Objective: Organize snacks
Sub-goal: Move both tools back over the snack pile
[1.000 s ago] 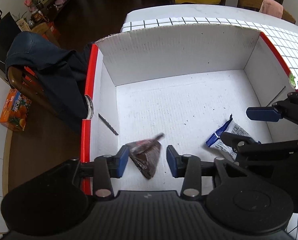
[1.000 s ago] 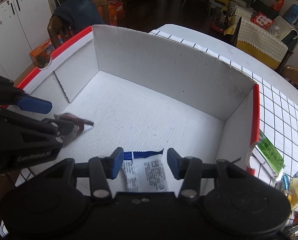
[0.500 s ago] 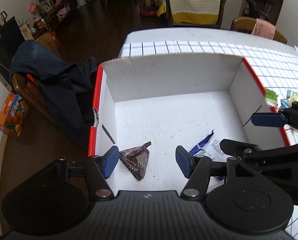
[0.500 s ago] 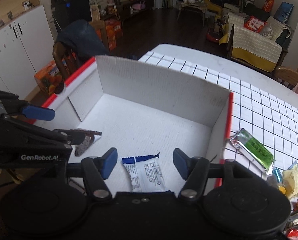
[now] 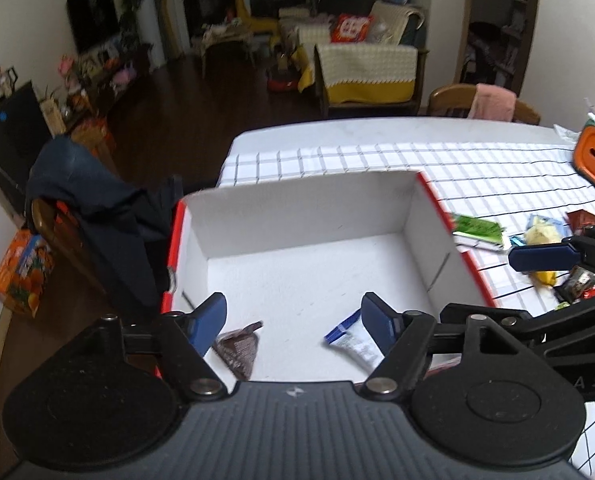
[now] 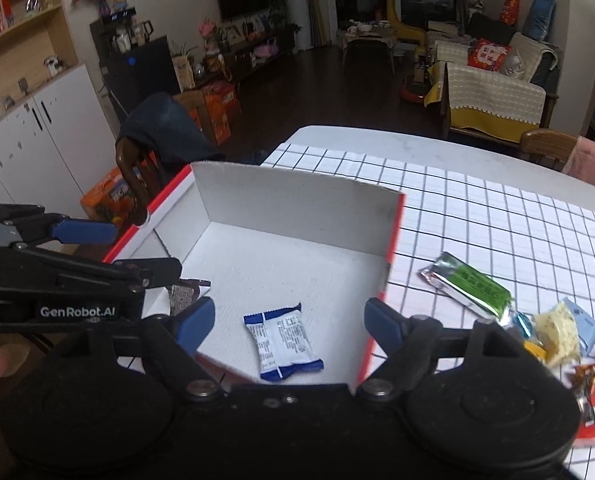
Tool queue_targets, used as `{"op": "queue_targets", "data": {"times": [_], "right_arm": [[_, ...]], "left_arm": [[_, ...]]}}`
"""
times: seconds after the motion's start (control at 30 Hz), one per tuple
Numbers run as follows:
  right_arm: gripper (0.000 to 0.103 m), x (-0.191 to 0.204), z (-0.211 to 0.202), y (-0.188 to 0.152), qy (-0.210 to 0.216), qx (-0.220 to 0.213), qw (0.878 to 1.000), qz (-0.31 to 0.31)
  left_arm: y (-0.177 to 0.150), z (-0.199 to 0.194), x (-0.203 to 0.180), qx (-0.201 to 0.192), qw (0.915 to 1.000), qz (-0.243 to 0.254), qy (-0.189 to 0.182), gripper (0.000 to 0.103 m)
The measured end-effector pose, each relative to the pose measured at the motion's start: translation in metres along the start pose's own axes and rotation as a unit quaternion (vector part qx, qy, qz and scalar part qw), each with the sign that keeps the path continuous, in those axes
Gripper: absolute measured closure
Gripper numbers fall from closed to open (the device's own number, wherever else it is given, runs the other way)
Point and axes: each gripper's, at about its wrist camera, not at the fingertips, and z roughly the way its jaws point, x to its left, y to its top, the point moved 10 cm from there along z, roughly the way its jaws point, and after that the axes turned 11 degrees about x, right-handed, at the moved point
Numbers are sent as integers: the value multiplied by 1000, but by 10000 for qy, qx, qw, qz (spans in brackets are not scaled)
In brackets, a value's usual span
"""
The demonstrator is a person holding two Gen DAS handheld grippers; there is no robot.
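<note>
Snacks are the matter here: two packets lie already on the floor of the white box (image 6: 297, 200), so this sorting step seems finished. In the lower middle of the right wrist view, the blue-white packet (image 6: 283, 342) rests flat below the right tongs (image 6: 289, 326), whose jaws have just been opening and stand spread, touching nothing. In the lower left of the left wrist view, the dark triangular packet (image 5: 239, 350) lies just beside the left blue pad of the left tongs (image 5: 293, 322), also spread after opening, with nothing pinched. Farther, at the right of the frame, the green packet (image 6: 471, 286) and other loose snacks (image 6: 557, 330) wait on the checked tabletop (image 6: 497, 216), probably next to go in.
</note>
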Motion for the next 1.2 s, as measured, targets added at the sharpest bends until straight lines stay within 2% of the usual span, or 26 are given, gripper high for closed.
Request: {"op": "queue_targets", "data": {"times": [0.37, 0.53, 0.8, 1.07, 1.2], "right_arm": [[8, -45, -45, -31, -119, -328, 9990, 287], [0, -78, -61, -51, -146, -388, 9975, 569], [0, -141, -79, -93, -556, -313, 9945, 829], [0, -230, -83, -132, -1184, -168, 9860, 1163], [0, -270, -80, -143, -1360, -131, 9828, 1242]], "left_arm": [[0, -25, -62, -432, 9976, 408, -352, 19], [-2, -22, -96, -392, 9951, 549, -720, 18], [-12, -10, -158, -133, 9905, 769, -1136, 18], [-21, 6, -225, 13, 9856, 1214, -1173, 18], [-26, 23, -256, 183, 9837, 1370, -1146, 18]]}}
